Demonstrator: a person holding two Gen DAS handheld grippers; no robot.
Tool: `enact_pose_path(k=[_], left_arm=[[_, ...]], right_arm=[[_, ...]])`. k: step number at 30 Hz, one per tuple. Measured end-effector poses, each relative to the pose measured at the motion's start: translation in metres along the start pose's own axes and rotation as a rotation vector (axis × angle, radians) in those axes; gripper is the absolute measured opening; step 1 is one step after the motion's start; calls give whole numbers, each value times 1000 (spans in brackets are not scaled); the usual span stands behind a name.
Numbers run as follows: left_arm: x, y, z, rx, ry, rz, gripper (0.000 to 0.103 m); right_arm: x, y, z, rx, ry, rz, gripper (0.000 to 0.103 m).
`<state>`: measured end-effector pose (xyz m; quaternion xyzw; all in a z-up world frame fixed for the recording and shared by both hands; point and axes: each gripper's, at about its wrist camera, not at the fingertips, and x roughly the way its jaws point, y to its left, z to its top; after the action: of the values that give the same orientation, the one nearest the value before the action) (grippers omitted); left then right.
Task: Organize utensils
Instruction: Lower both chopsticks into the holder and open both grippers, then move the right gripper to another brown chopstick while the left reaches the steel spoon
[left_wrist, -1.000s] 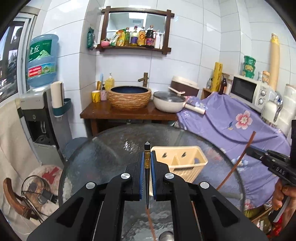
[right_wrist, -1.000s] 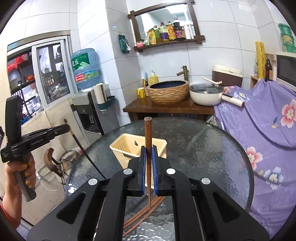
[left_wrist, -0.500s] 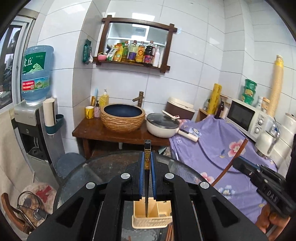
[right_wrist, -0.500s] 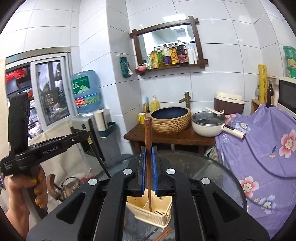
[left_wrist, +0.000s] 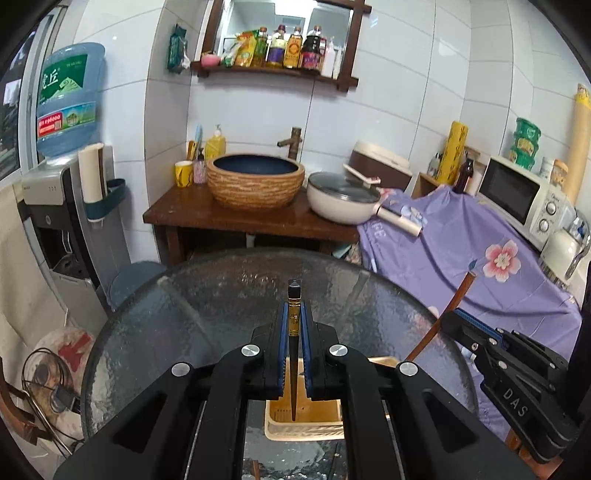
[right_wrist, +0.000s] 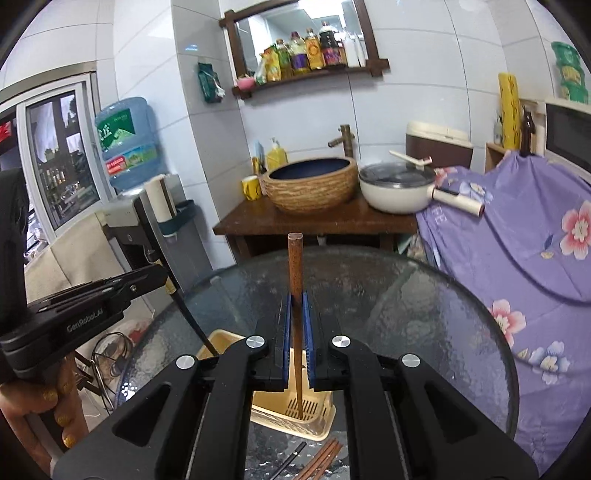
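My left gripper (left_wrist: 294, 310) is shut on a black chopstick (left_wrist: 293, 369) with a gold band, held nearly upright. Its tip hangs over the beige slotted basket (left_wrist: 303, 426) on the glass table. My right gripper (right_wrist: 297, 299) is shut on a brown wooden chopstick (right_wrist: 295, 266), its tip also over the basket (right_wrist: 314, 417). Each view shows the other gripper: the right gripper (left_wrist: 452, 321) with the brown chopstick (left_wrist: 439, 325) at the right, the left gripper (right_wrist: 160, 275) with the black chopstick (right_wrist: 184, 302) at the left, held by a hand (right_wrist: 33, 402).
Several loose chopsticks (right_wrist: 321, 456) lie on the round glass table (left_wrist: 184, 314) in front of the basket. Behind stands a wooden side table (left_wrist: 236, 218) with a woven basin and a pan. A water dispenser (left_wrist: 62, 192) is at the left, purple flowered cloth (left_wrist: 461, 251) at the right.
Both grippers have travelled over the table with their chopsticks still clamped. The basket, first ahead of the fingertips, now lies beneath them, and both views have tipped back down toward the glass.
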<state>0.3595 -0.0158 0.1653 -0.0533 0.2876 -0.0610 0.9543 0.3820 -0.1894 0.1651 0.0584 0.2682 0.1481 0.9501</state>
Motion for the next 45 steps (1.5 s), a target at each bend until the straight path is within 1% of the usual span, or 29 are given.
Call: enact_pose_path(k=[2,8,14,15,16,17,18,19,20,21,22,24,25,26,30,33,35,37,39,40,41,42,44,45], left_arm=[[8,2,-6,-2,18,2,7],[25,4,-22,10,52,7,7],[32,6,-29,3,71,8,7],[31,6,-28,0,68,1,13],[29,6,-28,-2,62,-3,30],[26,6,-28,-6,51,-9,41],[23,7,-29,-11,40,-13,58],[17,8,-30,-18,17,-24,62],[11,9,-32,-19,2,-31,63],[7,9,-35,-15,-2,-34,65],[0,9,-41,-1,-9,-39,71],[-11,9,-53,21,-26,-39,80],[-19,9,-65,41,-39,-32,84],[-23,11,-74,58,-41,-28,86],[-27,22,-111,68,2,-7,87],[-26,35,-148,59,66,9,84],[-25,40,-167,57,96,10,80],[-24,45,-187,49,133,10,71],[-22,47,-209,42,176,-3,67],[-23,48,-214,37,183,-1,66],[-23,49,-224,28,195,5,65],[-23,50,-228,25,199,5,64],[-22,49,-237,26,213,5,62],[-22,47,-242,32,218,9,62]], right_arm=[[8,-6,-7,22,19,2,7],[18,-17,-13,52,38,0,7],[22,-21,-17,43,36,-27,7],[20,-23,-18,46,27,-29,8],[19,-23,-19,41,23,-30,8],[17,-23,-20,34,19,-32,8],[14,-23,-23,18,12,-40,14],[10,-23,-26,9,4,-44,31],[3,-22,-31,5,-11,-46,51],[-4,-22,-36,5,-30,-51,57],[-9,-22,-40,5,-42,-59,58],[-18,-22,-53,-10,-30,-74,58],[-22,-23,-62,-13,-17,-72,58],[-24,-24,-68,-13,-10,-69,58],[-27,-27,-110,-14,67,-54,58],[-24,-26,-146,-22,120,-56,58],[-22,-23,-165,-29,147,-55,58],[-17,-21,-188,-35,187,-61,58],[-12,-20,-209,-33,235,-76,58],[-8,-20,-217,-32,258,-78,56],[-4,-20,-223,-28,277,-80,51],[0,-21,-231,-20,304,-84,49],[7,-20,-239,-15,328,-89,46],[10,-19,-242,-11,340,-93,44]])
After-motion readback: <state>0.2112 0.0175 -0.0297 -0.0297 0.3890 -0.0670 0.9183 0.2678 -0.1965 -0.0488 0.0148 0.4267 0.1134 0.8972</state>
